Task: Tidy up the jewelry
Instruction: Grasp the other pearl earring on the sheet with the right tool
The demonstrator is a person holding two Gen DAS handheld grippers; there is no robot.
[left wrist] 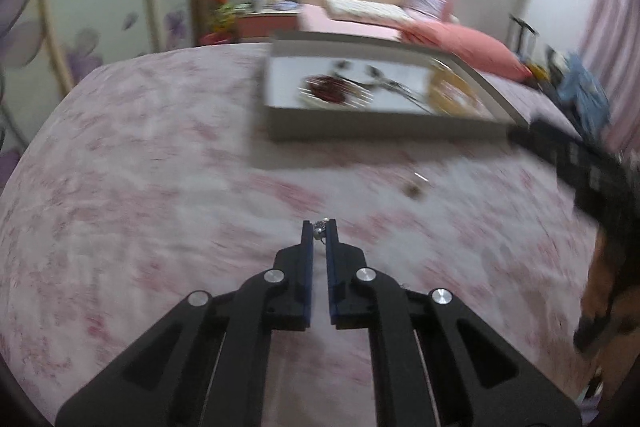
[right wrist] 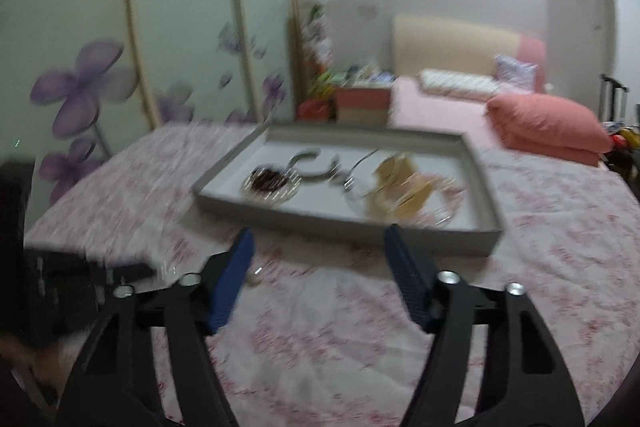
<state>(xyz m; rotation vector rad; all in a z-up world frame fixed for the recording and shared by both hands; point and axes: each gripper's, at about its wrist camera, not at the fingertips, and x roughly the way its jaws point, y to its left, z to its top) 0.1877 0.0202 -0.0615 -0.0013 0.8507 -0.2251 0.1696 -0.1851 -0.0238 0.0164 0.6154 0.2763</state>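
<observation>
My left gripper [left wrist: 319,227] is shut on a small silver jewelry piece [left wrist: 319,228], held low over the pink floral bedspread. A grey shallow box [left wrist: 360,125] lies ahead to the right; it holds a dark red beaded piece [left wrist: 330,89], silver chains [left wrist: 394,85] and a clear dish with yellowish pieces [left wrist: 454,93]. Another small piece [left wrist: 414,189] lies on the bedspread in front of the box. My right gripper [right wrist: 320,239] is open and empty, just short of the box's [right wrist: 340,223] near wall. The red piece [right wrist: 269,179] and dish [right wrist: 404,193] show there too.
The right gripper's body [left wrist: 592,171] crosses the right side of the left wrist view. The left gripper's body [right wrist: 60,279] shows at the left of the right wrist view. A small pale item [right wrist: 254,277] lies on the bedspread. A salmon pillow [right wrist: 548,125] lies behind the box.
</observation>
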